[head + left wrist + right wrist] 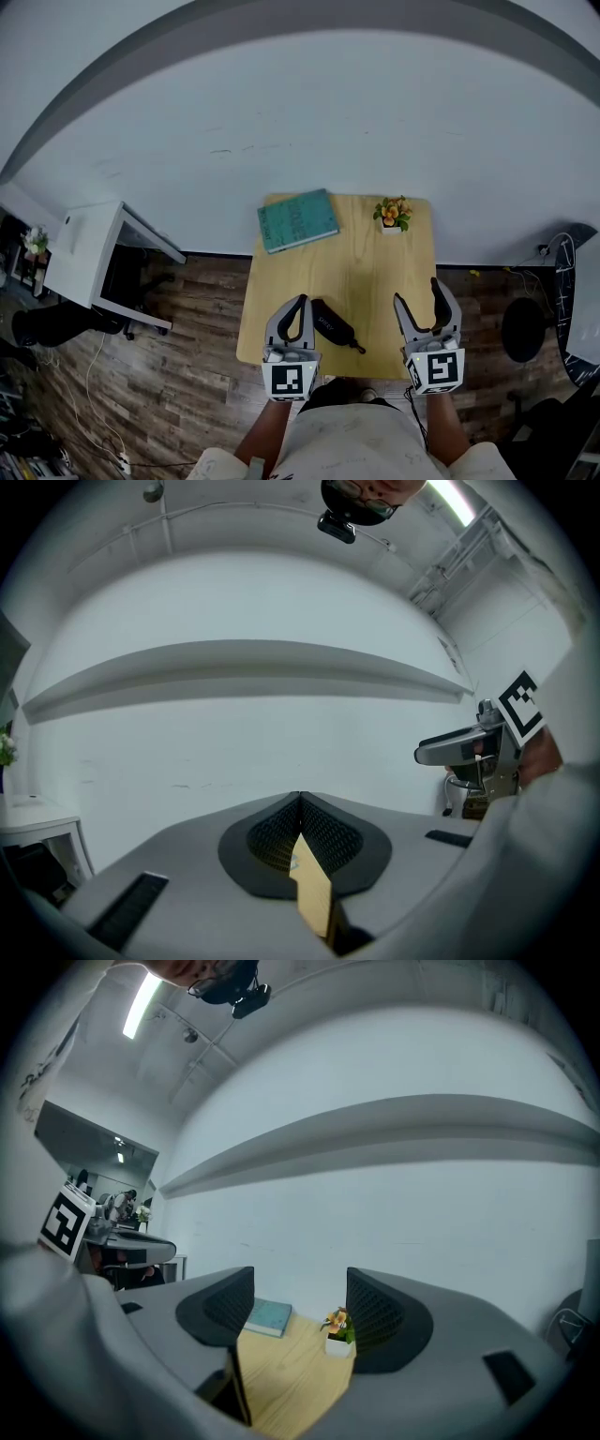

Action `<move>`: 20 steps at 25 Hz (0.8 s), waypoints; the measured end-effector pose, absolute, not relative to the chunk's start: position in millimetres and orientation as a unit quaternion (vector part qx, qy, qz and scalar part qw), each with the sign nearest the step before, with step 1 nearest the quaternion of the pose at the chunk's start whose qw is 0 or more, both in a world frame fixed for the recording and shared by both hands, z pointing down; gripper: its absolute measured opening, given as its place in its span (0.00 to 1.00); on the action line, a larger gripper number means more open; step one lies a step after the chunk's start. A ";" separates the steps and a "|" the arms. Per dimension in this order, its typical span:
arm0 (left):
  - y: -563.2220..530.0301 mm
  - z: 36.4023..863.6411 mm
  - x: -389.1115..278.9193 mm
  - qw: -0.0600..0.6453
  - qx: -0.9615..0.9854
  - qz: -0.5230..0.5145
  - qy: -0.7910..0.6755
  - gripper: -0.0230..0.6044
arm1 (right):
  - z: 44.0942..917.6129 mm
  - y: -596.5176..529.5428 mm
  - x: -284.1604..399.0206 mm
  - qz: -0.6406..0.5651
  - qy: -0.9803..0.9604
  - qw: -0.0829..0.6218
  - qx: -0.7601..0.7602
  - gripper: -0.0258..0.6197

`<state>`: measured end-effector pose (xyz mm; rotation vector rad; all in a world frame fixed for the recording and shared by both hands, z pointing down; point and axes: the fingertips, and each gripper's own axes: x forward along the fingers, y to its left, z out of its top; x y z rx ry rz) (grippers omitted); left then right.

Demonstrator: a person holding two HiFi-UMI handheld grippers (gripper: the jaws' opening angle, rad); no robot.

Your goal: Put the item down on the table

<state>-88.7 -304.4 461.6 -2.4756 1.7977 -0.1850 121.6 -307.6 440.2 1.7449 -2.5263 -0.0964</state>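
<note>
the black oblong case [333, 325] lies flat on the wooden worktop [375, 272], outside both sets of jaws. it is just beside the left gripper [302, 302], on that gripper's right, and well apart from the right gripper [416, 292]. the left gripper's jaws meet at the tips with nothing between them. the right gripper's jaws stand apart and empty; beyond them, at the worktop's far edge, sit a teal book [269, 1317] and a small flower pot [338, 1330].
</note>
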 end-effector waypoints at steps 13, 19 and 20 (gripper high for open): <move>-295.0 455.2 -88.9 0.027 -0.802 -0.059 0.593 0.05 | 432.7 -301.8 120.4 -0.033 -0.822 0.018 0.568 0.07; -293.0 453.7 -91.8 0.032 -0.797 -0.059 0.600 0.05 | 437.7 -302.3 118.2 -0.019 -0.833 0.024 0.553 0.07; -292.6 452.9 -92.0 0.034 -0.796 -0.057 0.601 0.05 | 438.3 -302.4 117.8 -0.020 -0.834 0.025 0.552 0.07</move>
